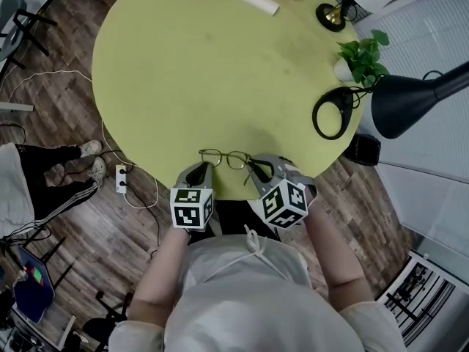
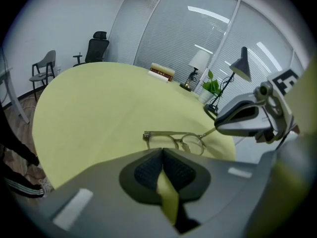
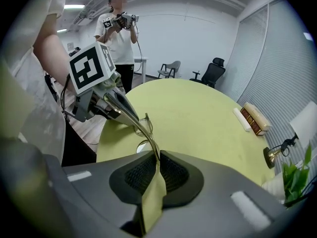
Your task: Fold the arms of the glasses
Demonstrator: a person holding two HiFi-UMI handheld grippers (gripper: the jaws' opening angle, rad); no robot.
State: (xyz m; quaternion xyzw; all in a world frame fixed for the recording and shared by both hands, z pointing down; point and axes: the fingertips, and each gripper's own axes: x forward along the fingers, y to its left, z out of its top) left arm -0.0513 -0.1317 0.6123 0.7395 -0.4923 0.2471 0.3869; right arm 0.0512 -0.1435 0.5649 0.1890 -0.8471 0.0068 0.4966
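Glasses (image 1: 226, 158) lying at near edge of surface (image 1: 183, 72), frame running crosswise between my two tools. I'm pinching one arm in right tool (image 3: 157, 157). Left tool (image 2: 162, 151) clenched on nothing, sitting just short of frame's free end, so nearer to other arm.

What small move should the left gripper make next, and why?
Probably ease the left gripper forward to the glasses: its jaws are shut and empty, short of the frame, while the right gripper is shut on one arm.
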